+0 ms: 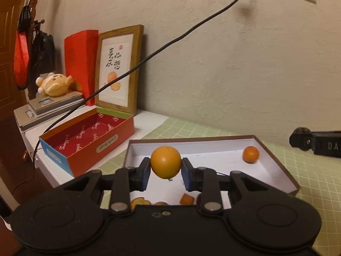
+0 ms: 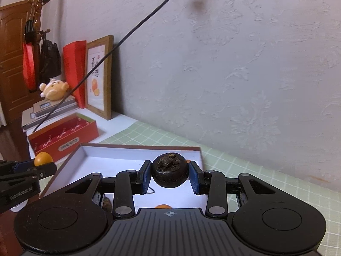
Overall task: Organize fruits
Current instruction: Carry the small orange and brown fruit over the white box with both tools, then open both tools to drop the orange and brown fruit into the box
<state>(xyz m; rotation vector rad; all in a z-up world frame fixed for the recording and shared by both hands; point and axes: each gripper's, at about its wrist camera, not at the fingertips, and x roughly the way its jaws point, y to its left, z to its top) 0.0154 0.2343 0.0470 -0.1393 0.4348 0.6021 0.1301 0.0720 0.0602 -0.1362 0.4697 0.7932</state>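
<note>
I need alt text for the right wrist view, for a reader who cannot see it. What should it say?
The right gripper holds a dark round fruit between its blue pads above a shallow white-lined box on a green checked mat. At the left edge, the left gripper holds an orange fruit near an open red box. A framed picture leans against the wall behind.
</note>
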